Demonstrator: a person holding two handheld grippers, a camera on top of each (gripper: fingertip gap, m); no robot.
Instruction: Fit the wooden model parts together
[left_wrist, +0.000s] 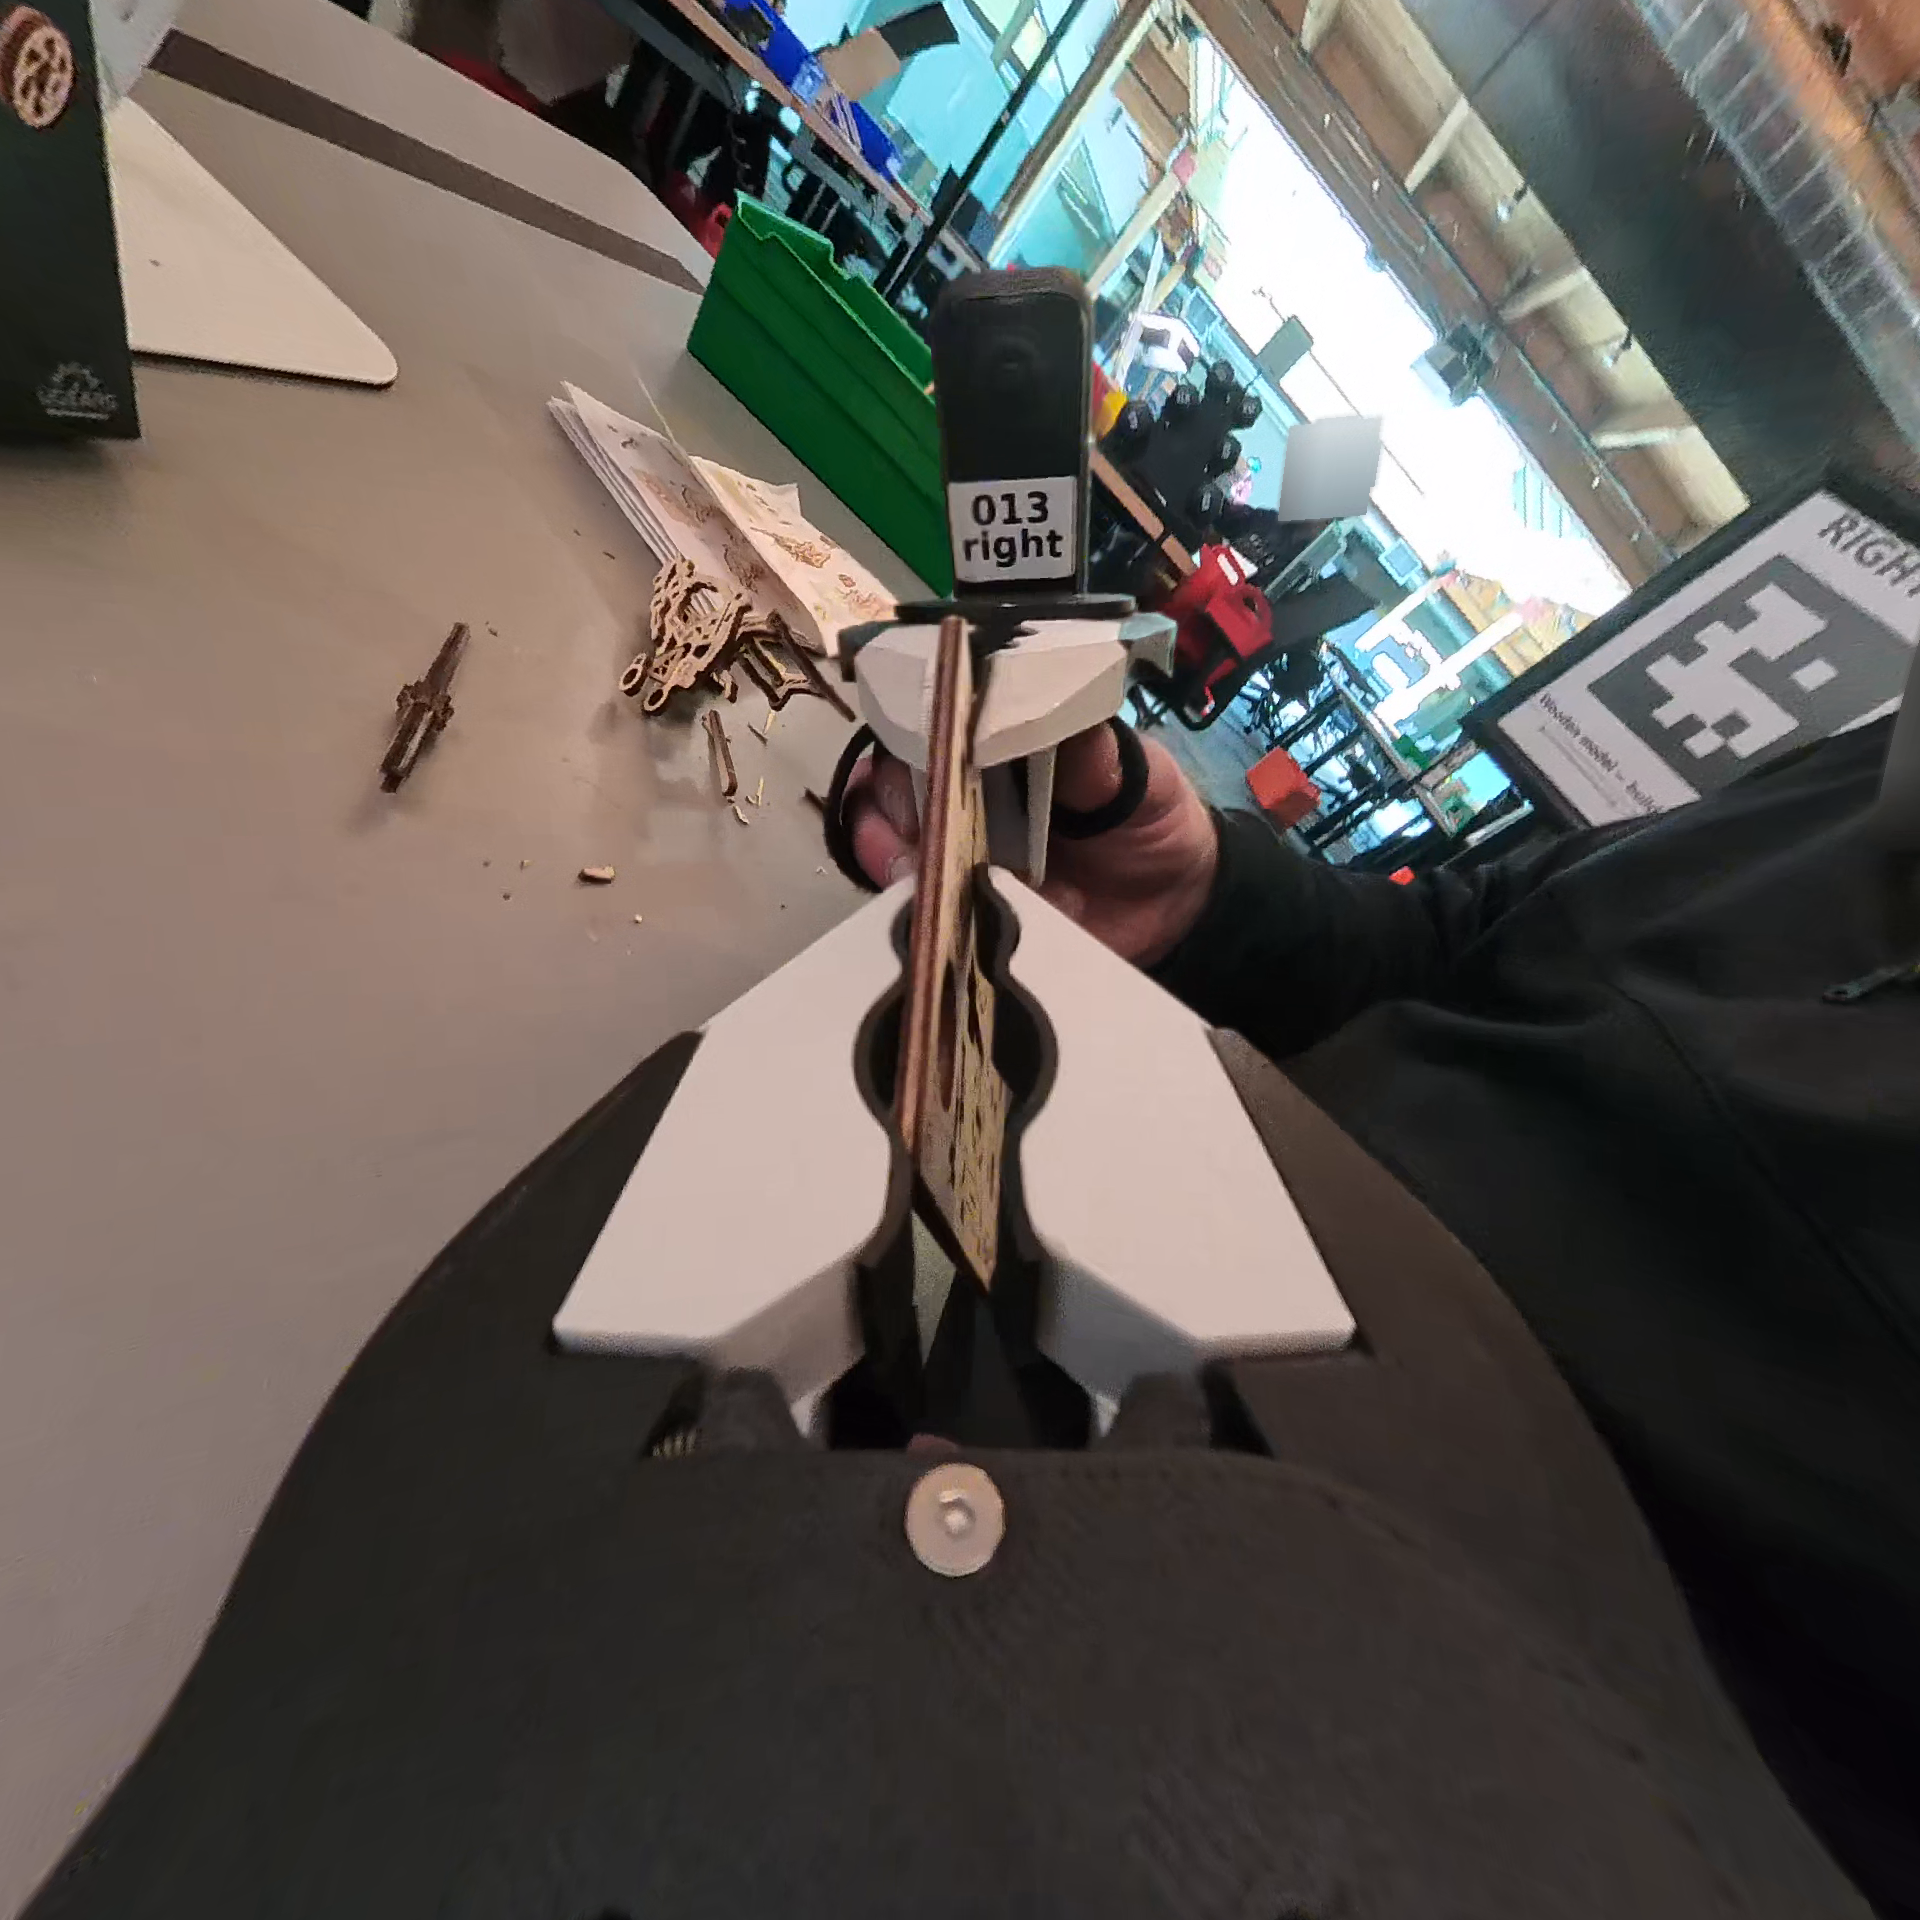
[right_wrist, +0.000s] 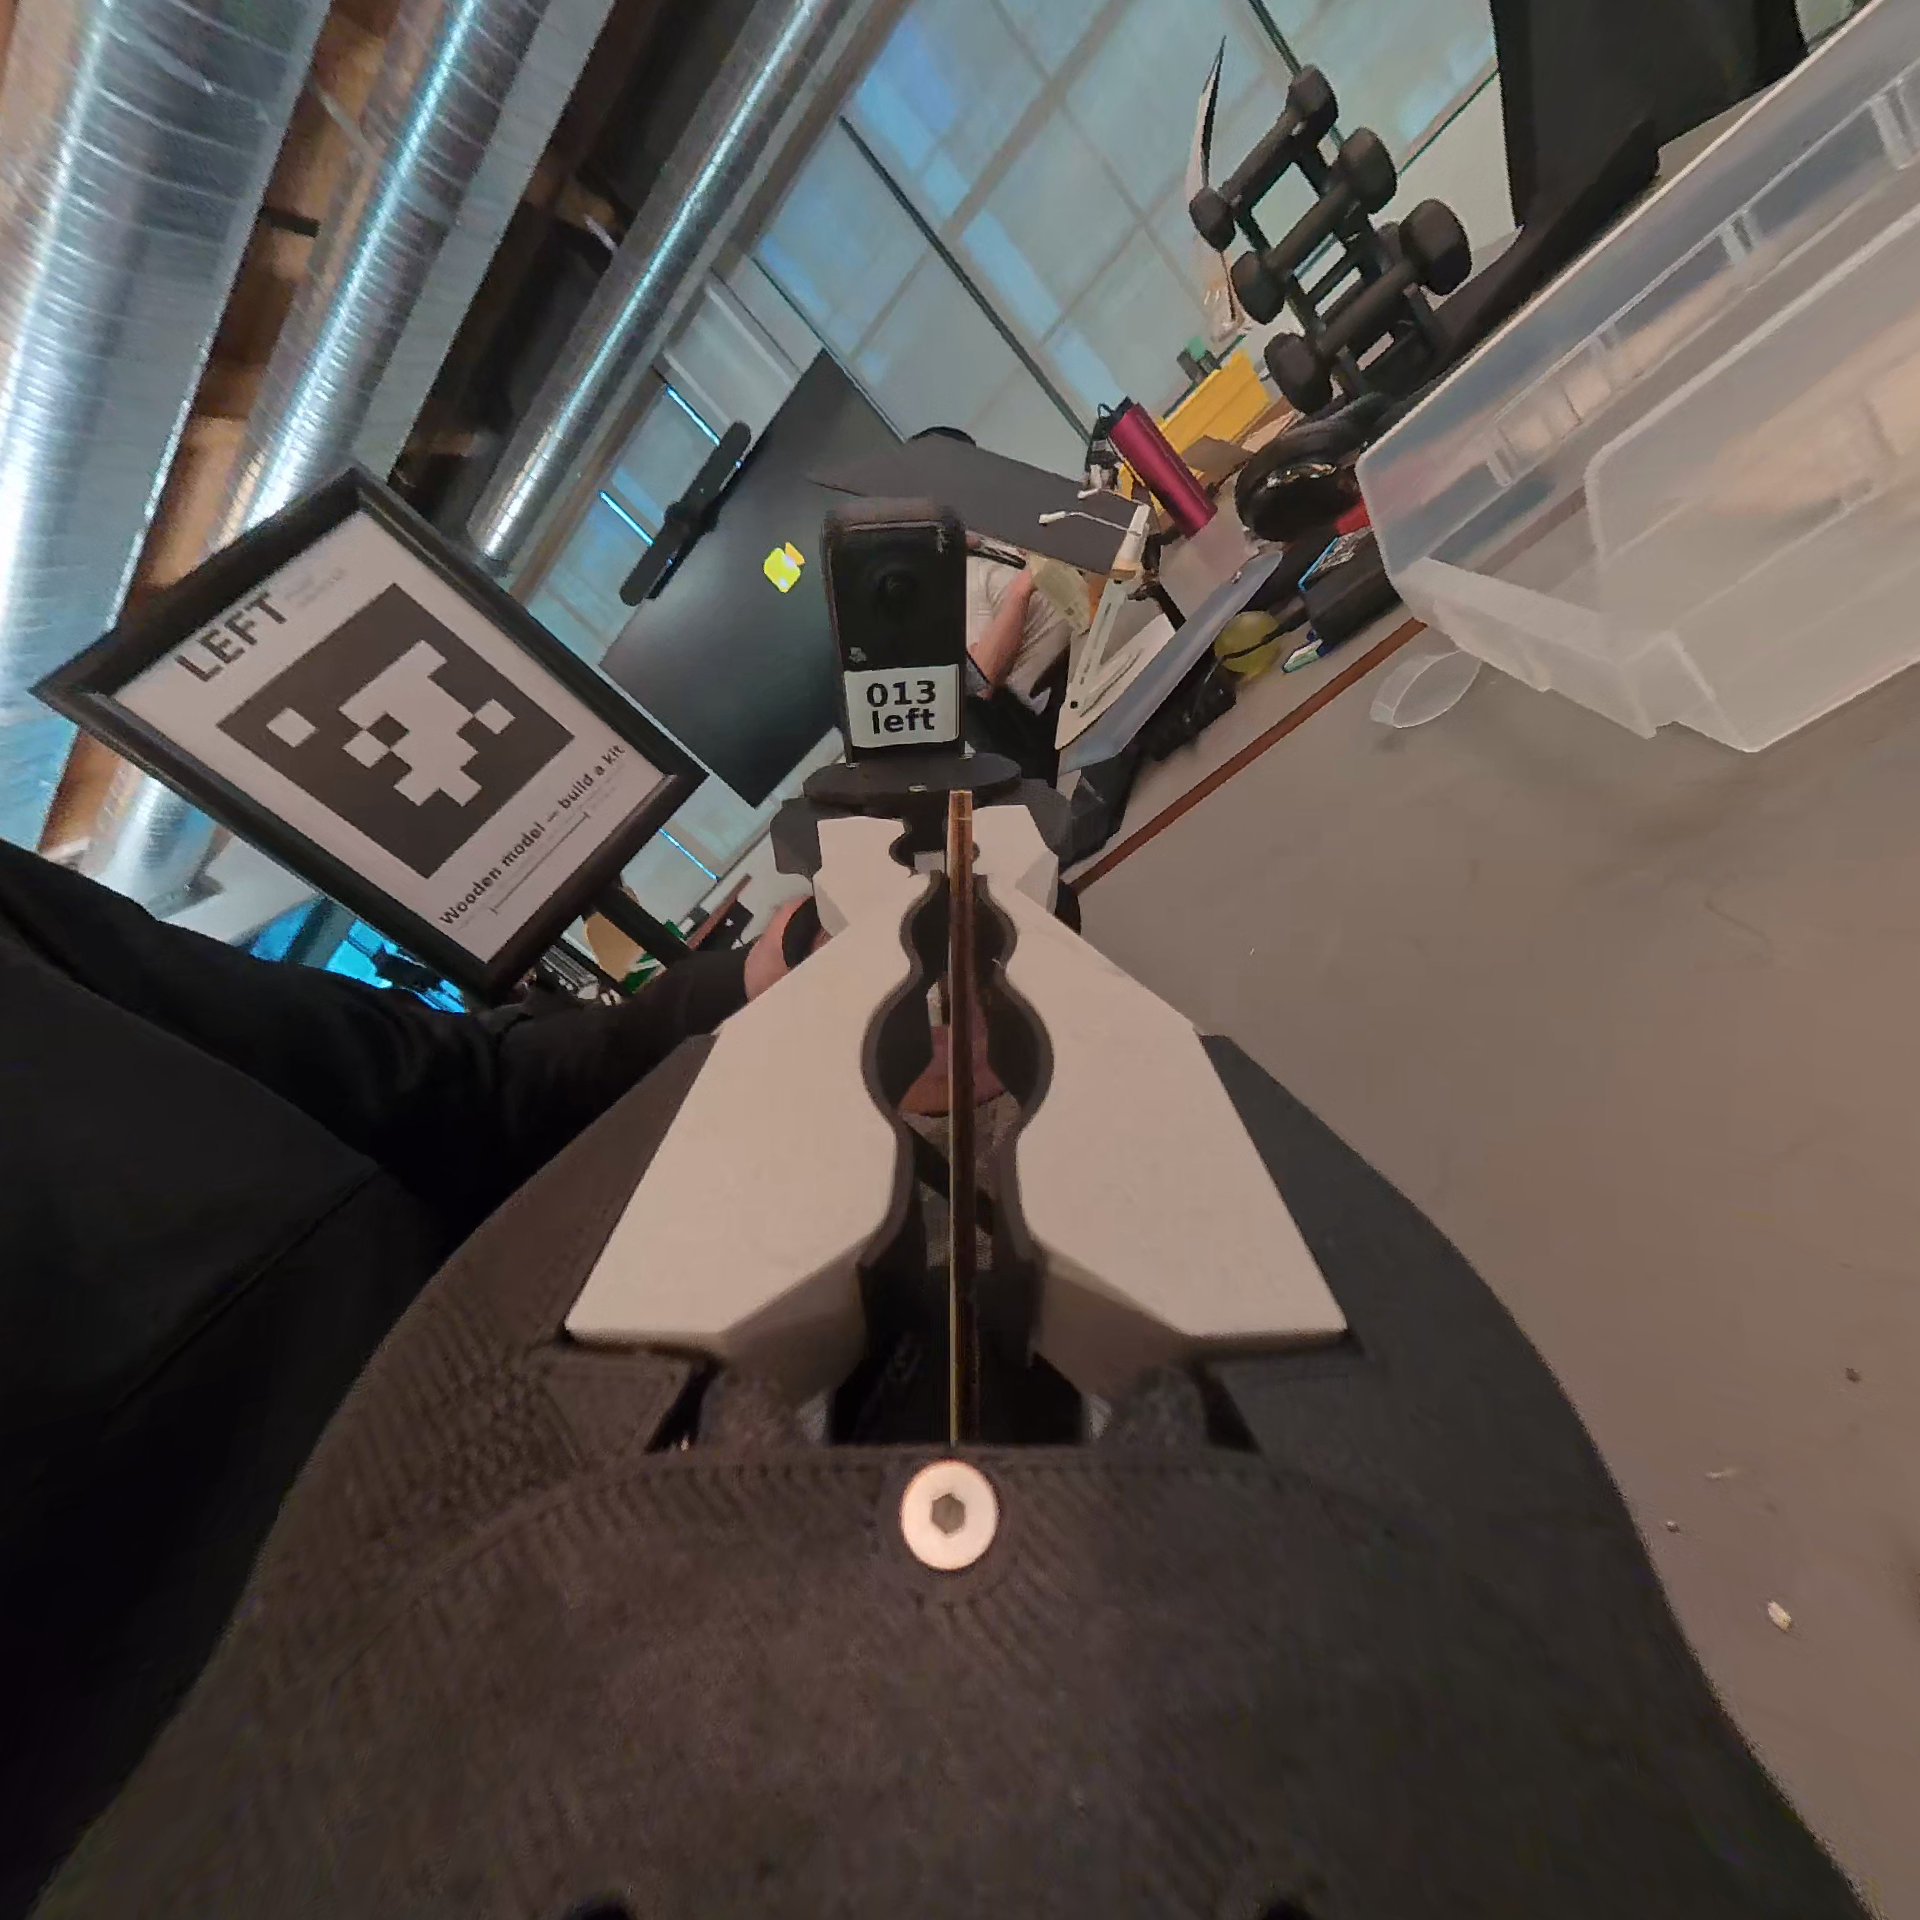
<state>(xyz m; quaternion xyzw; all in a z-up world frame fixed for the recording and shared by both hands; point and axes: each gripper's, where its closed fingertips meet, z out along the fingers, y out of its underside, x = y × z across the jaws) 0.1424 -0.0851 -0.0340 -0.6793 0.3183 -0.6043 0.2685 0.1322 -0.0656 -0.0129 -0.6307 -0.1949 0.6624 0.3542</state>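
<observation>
Two claws grip one wooden sheet (left_wrist: 951, 1039) | labelled cameras | framed signs

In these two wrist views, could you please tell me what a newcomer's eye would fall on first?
First, the thin wooden sheet held edge-on in mid-air, clamped from opposite ends by the left tongs and the right tongs, which face each other. Next, on the grey table to the left, a heap of loose wooden parts lies beside an open instruction booklet, with a bright green bin behind.
</observation>
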